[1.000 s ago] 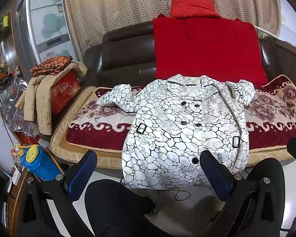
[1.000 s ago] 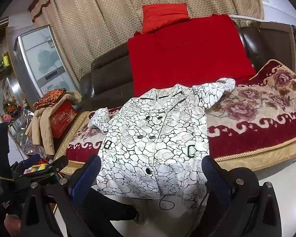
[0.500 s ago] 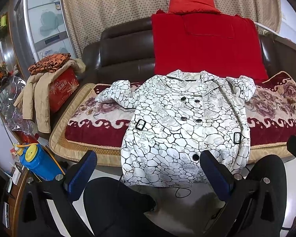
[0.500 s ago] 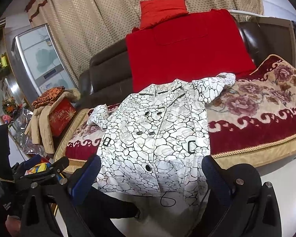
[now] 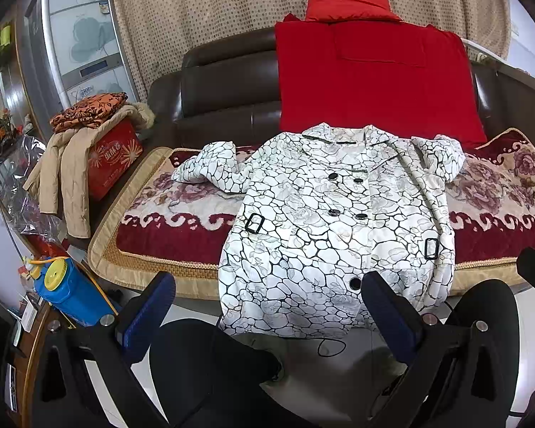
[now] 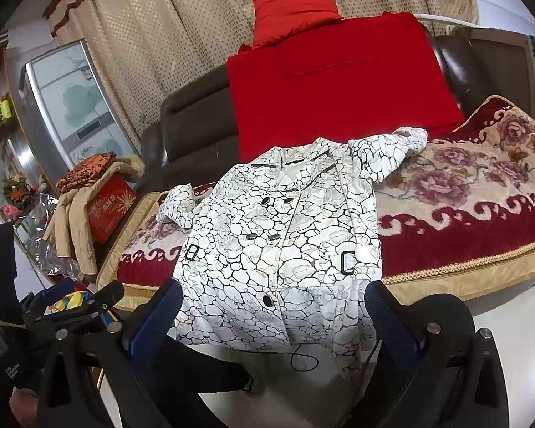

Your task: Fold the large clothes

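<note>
I see the white coat [image 5: 335,221] with the black crackle pattern lying face up and buttoned on the flowered sofa cover [image 5: 182,210]. Its collar is toward the red blanket [image 5: 371,75] on the backrest, and its hem hangs over the front edge of the sofa [image 5: 224,82] toward the floor. One sleeve is bunched on the cover beside the body; the other is bunched near the far shoulder.

My left gripper [image 5: 267,306] is in front of the hem, its blue fingers [image 5: 149,306] wide apart and holding nothing. My right gripper [image 6: 273,315] is also before the hem, fingers [image 6: 157,321] apart and empty. I think neither one touches the coat, but the fisheye makes this hard to judge.

At the sofa's end stands a red box [image 5: 112,158] with a beige jacket [image 5: 64,167] draped over it.
</note>
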Demonstrator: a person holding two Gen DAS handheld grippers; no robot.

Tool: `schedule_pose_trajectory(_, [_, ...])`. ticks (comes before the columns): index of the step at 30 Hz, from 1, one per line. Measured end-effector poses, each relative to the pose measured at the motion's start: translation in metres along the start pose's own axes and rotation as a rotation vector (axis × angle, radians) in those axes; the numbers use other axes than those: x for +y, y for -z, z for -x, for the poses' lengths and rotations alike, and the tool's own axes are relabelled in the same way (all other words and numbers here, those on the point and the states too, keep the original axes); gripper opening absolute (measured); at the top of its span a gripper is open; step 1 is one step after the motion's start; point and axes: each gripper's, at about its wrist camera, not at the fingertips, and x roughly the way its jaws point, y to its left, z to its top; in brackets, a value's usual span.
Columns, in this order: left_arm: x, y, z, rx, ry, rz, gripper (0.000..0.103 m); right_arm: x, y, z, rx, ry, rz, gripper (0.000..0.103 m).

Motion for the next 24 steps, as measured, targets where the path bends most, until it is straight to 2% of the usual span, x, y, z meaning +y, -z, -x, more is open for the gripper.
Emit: schedule_pose_trajectory(24, [0.003,-0.008,-0.027,0.043,-0.012,0.005,0.103,-0.002,-0.007,-0.029,0.055,0.003,0.000,0.103])
